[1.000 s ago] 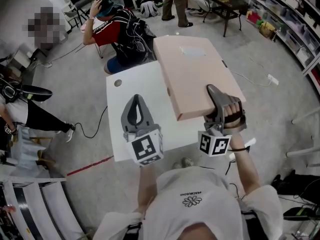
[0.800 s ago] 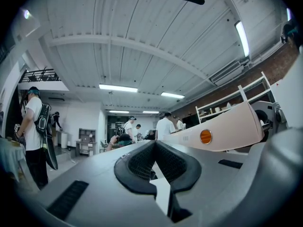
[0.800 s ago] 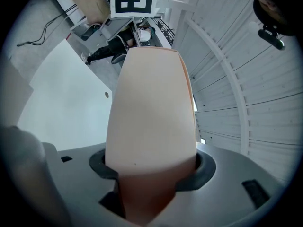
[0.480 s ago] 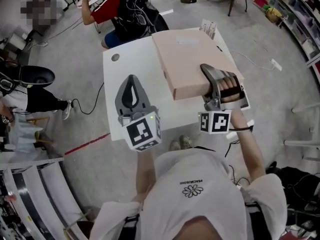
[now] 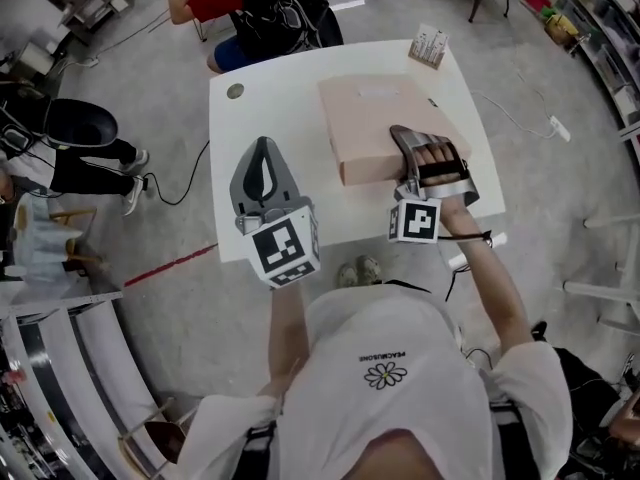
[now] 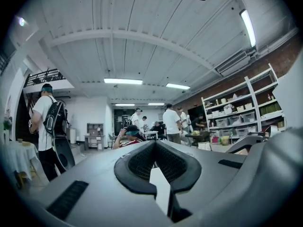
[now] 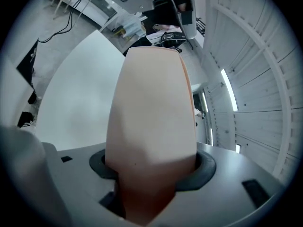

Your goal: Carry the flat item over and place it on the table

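With right gripper (image 5: 412,148) clamped on one edge of flat box (image 5: 372,116) and left gripper (image 5: 262,156) closed empty, could pivot and slam onto table (image 5: 268,103).

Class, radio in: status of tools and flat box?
Right tool clamped on flat box. Left tool shut, empty. Box over table, contact unclear; card stand clear.

Hidden, cropped and unreadable parts

In the head view, the near edge of the flat box (image 5: 375,118) is covered by the right gripper (image 5: 408,148), and the lower of its jaws is hidden beneath the box. Contact with the table (image 5: 270,108) cannot be judged. A crouched person (image 5: 255,8) is cut off at the top edge, and the print on a small stand (image 5: 428,46) is too small to be read.
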A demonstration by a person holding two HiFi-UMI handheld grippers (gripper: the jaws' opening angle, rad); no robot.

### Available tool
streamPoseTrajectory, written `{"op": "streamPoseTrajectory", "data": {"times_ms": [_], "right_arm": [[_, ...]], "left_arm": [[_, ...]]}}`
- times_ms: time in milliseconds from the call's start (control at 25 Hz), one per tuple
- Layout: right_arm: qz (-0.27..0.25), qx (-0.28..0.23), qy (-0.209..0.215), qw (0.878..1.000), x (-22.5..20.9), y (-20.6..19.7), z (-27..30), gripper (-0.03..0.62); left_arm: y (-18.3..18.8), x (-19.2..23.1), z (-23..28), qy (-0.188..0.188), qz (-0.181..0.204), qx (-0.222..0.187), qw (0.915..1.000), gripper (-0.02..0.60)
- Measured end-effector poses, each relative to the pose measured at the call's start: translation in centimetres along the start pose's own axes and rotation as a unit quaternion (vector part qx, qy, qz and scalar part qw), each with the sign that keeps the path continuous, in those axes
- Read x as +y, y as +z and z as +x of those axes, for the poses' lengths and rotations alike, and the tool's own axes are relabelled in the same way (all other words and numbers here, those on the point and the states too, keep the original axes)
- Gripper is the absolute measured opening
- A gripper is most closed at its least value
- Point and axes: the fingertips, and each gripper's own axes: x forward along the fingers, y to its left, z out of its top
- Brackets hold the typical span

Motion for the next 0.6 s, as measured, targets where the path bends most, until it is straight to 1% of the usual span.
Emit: {"op": "streamPoseTrajectory", "data": {"times_ms": [160,320,600], "right_arm": [[-0.015,0.015,-0.006,1.0,2.3,0.4,1.6,0.288],[-0.036,0.022,-0.005,0.999,4.1,0.6,2.7,0.288],[-0.036,0.024,-0.019,0.999,5.6,0.8,2.7,0.288]], "left_arm": [[-1.0,0.4,-0.1,0.004,0.004,0.01,0.9999,0.015],[-1.1,0.3,-0.3,0.0,0.012,0.013,0.9998,0.015],[-1.5,-0.1,-0.8,-0.004,0.013,0.016,0.9998,0.015]]}}
